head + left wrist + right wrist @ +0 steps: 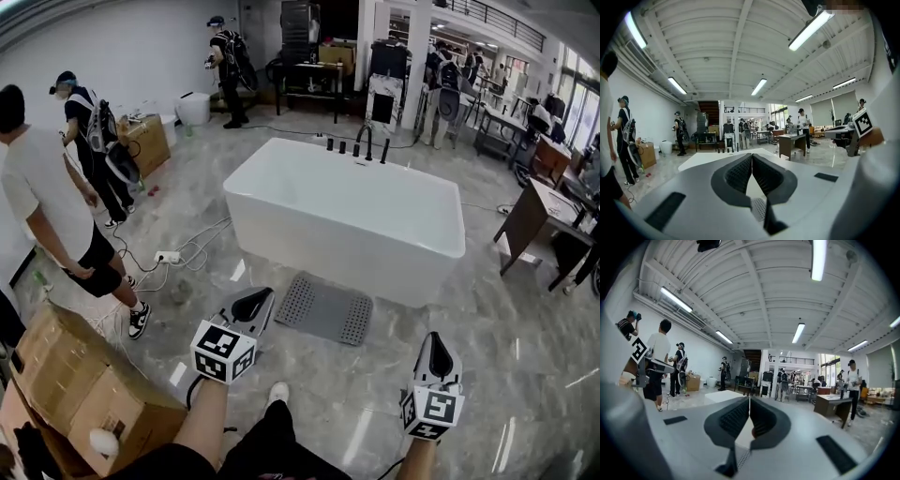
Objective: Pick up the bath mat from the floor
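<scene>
The bath mat (323,307) lies flat on the marble floor (375,412), just in front of the near wall of the white bathtub (347,216). It is grey, with perforated bands at both short ends. Its long axis runs across the head view, roughly along the tub's side, with the right end a little lower in the picture.

Both tongs are pressed together with nothing between them. The left tongs (258,302) show their ribbed pads meeting in a thin line in the left gripper view (752,157), and the right tongs (749,401) show the same in the right gripper view. Both point about level across the room, over the tub, so neither gripper view shows the mat.

The mat lies ahead of and below the tongs, between the two but far nearer the left. In the head view the left tongs' tip sits just beside the mat's left short end, while the right tongs (435,347) are well apart from the right end. I judge the pick-up has not begun: the tongs need to tip down toward the floor and spread, and the left short edge looks the handiest place to pinch.
</scene>
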The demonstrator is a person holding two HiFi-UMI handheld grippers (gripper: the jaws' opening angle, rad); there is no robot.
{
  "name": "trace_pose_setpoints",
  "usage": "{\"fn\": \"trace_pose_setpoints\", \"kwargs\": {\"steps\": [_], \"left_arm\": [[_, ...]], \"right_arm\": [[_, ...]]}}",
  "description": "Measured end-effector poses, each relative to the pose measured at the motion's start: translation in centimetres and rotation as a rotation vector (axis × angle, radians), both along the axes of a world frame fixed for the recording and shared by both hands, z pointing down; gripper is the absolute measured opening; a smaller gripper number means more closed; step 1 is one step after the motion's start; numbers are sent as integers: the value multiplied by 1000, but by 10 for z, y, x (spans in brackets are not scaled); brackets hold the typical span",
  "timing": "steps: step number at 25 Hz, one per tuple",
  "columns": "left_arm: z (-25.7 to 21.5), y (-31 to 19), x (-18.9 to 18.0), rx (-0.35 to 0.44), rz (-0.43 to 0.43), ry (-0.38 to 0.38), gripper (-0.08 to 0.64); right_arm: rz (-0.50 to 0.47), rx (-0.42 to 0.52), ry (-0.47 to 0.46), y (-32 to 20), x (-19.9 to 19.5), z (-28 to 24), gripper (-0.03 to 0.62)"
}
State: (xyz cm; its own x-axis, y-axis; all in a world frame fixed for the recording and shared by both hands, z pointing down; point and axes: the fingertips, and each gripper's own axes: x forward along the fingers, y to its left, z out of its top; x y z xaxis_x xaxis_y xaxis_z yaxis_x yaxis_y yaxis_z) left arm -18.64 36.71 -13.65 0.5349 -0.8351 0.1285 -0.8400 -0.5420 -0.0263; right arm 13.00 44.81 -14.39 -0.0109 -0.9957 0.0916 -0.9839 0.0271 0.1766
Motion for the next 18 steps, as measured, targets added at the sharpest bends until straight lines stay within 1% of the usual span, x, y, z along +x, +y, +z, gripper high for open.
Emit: {"fn": "trace_pose_setpoints", "kwargs": {"steps": [5, 8, 11, 14, 18], "left_arm": [[17, -81, -17, -50, 14, 22, 9], [17, -121, -23, -63, 38, 19, 9], [19, -158, -30, -78, 62, 18, 9], [26, -188, -35, -91, 95, 20, 9], [29, -212, -34, -87, 133, 31, 9]], "right_arm": [[15, -33, 13, -76, -19, 7, 21], [38, -46, 3, -112, -26, 5, 21], [69, -52, 13, -146, -30, 3, 21], [107, -56, 29, -169, -32, 3, 21], [150, -53, 34, -181, -33, 4, 21]]}}
